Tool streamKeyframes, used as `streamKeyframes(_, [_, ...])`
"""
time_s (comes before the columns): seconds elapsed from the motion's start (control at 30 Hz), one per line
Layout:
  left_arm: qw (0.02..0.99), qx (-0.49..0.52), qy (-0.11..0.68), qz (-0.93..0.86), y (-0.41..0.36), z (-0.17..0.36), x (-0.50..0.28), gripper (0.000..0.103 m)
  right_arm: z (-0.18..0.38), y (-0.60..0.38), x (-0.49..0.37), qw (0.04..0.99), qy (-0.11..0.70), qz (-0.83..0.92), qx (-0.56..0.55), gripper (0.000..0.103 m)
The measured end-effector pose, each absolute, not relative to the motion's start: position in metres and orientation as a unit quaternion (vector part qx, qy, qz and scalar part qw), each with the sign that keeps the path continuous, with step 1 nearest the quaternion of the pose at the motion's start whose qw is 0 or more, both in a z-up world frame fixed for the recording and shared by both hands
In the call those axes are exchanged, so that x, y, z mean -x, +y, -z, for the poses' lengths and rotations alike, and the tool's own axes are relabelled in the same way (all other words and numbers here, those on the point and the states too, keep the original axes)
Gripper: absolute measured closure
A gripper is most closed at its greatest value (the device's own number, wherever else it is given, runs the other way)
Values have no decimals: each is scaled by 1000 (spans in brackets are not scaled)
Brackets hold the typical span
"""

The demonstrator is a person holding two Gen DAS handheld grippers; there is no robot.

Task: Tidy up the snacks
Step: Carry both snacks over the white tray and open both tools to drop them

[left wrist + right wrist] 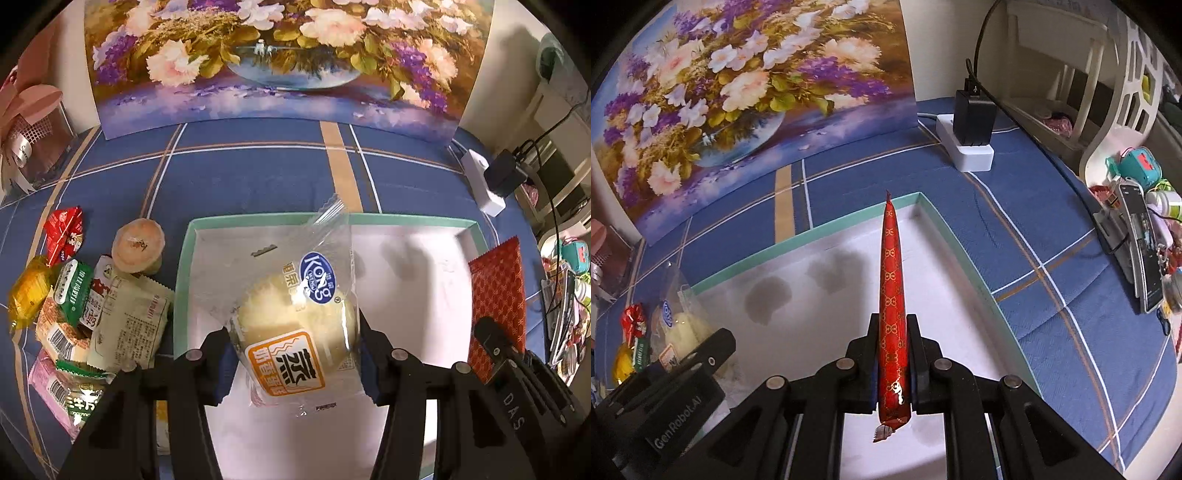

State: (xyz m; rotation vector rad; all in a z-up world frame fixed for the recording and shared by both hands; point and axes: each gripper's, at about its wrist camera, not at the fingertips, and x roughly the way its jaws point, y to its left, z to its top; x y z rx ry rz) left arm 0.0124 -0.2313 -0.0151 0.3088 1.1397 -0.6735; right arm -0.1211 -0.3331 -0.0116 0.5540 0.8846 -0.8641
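Note:
My left gripper [293,350] is shut on a clear-wrapped yellow steamed cake [295,317] and holds it over the white tray with a teal rim [266,218]. My right gripper [894,354] is shut on a thin red packet with a gold pattern [893,288], held edge-on over the same tray [964,254]. The red packet [498,302] and the right gripper [517,373] show at the right in the left wrist view. The cake [683,328] and the left gripper [665,398] show at lower left in the right wrist view.
A pile of wrapped snacks [85,306] and a round cake [138,245] lie left of the tray on the blue plaid cloth [258,166]. A flower painting [288,59] stands behind. A white power strip with a black charger [971,122] and a phone [1145,243] sit to the right.

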Motion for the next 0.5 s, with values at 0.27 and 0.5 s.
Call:
streamKeyframes(0.27, [783, -136, 526, 303, -225, 3, -12, 31, 12, -332, 122, 779, 415, 389, -263, 90])
streamKeyframes(0.5, [795, -134, 531, 259, -207, -9, -24, 25, 16, -335, 124, 770, 426, 390, -272, 88])
